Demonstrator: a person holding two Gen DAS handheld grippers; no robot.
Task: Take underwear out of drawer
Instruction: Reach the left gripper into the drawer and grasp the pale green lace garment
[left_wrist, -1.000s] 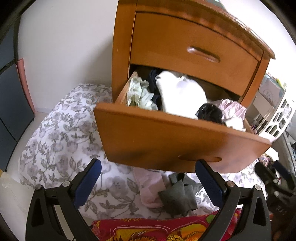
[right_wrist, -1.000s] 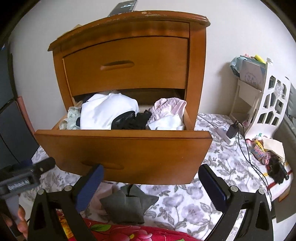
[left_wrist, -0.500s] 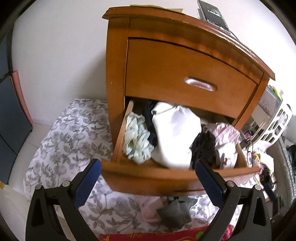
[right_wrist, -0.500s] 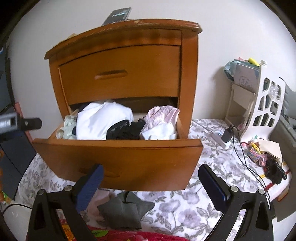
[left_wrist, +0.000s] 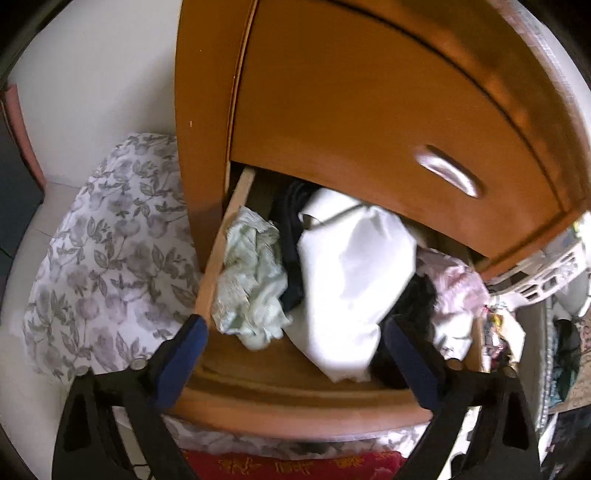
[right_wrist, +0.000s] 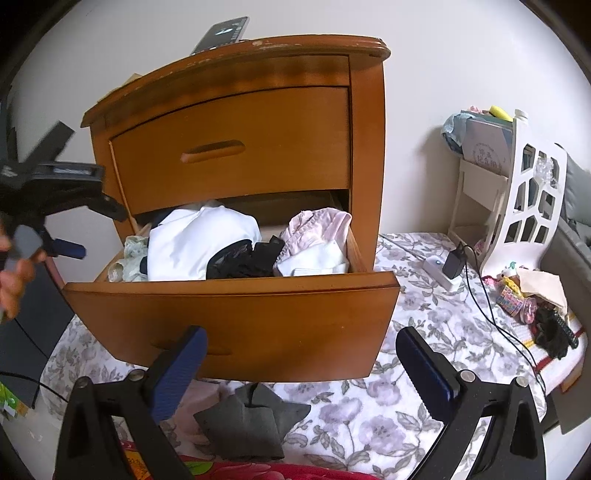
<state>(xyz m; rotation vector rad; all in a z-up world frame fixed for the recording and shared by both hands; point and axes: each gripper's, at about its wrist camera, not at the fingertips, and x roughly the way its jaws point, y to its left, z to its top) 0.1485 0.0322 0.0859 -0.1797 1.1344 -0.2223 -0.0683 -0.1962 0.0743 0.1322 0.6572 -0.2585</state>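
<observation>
The open lower drawer (right_wrist: 236, 317), at centre frame, holds five bunched garments: pale green (left_wrist: 251, 284), dark navy (left_wrist: 291, 236), white (left_wrist: 351, 273), black (right_wrist: 243, 260) and pink (right_wrist: 317, 232). Two more lie on the floral bed (right_wrist: 388, 413) beneath. The left tool (left_wrist: 295, 365) hovers above the drawer, jaws closing on nothing; the right tool (right_wrist: 299, 369) stands spread, empty, at lower frame.

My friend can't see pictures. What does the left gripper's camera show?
The left gripper, nothing between its closing jaws, hangs over an open wooden drawer stuffed with clothes: pale green, white, black and pink.
</observation>
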